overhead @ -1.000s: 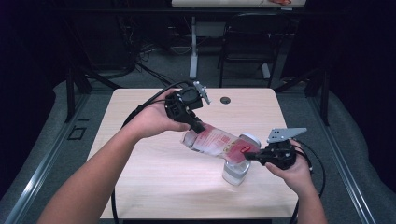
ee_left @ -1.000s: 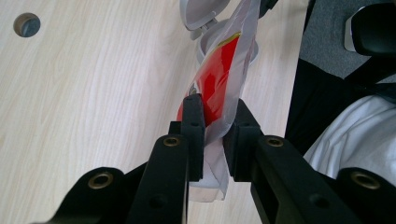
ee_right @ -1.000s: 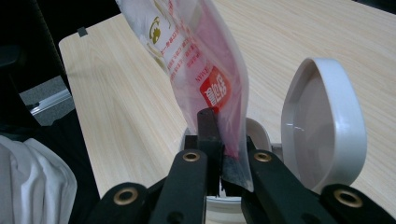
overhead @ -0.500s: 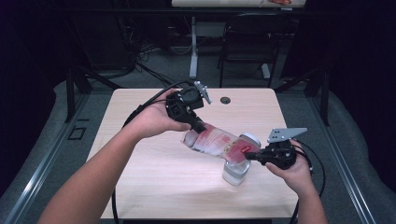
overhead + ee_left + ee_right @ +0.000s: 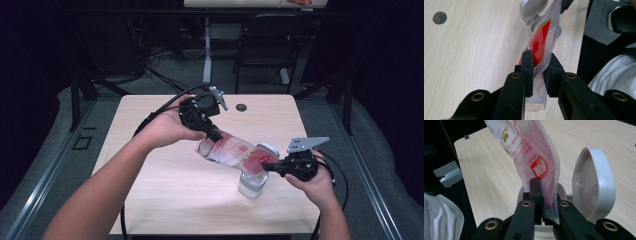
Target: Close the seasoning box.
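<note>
Overhead, the pouch (image 5: 232,151) slants between both grippers above the open jar (image 5: 251,181) on the bench (image 5: 165,195). Left gripper (image 5: 539,62) view: jaws clench the pouch's end. Right gripper (image 5: 544,192) view: jaws clench its lower edge at the jar mouth.

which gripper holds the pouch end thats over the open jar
The right gripper pinches the pouch end above the jar; the left gripper holds the raised far end.

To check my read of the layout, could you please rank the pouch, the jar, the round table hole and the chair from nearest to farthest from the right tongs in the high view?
1. Pouch: clamped in the right tongs.
2. Jar: just below-left of them.
3. Table hole: toward the table's far edge.
4. Chair: on the floor beyond the table.
</note>
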